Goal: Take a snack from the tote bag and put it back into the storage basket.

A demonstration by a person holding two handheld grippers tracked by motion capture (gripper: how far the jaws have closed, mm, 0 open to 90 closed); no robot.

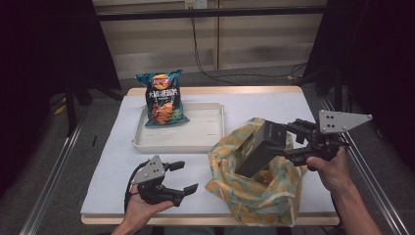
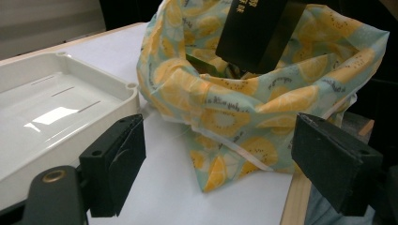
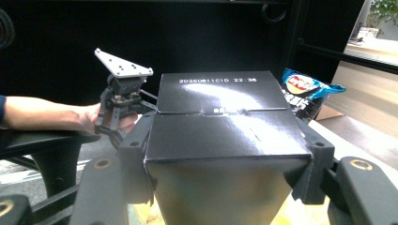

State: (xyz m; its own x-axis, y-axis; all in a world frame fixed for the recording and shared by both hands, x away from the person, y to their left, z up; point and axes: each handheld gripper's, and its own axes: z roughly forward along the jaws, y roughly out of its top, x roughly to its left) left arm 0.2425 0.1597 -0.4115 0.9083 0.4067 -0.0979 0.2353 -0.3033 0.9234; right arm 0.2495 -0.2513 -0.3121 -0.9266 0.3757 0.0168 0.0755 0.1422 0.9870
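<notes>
Right gripper clamps the black carton by its sides, tilted over the lemon-print cloth bag, likely lifting it clear; left gripper rests beside the bag, jaws wide, empty; chip bag lies on the white tray.

a blue crisp bag stands propped at the far left corner of a white tray on the white-covered worktop.

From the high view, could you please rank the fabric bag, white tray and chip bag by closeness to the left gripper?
1. Fabric bag, just to the right of the left gripper.
2. White tray, beyond it.
3. Chip bag, standing at the tray's far left.
</notes>
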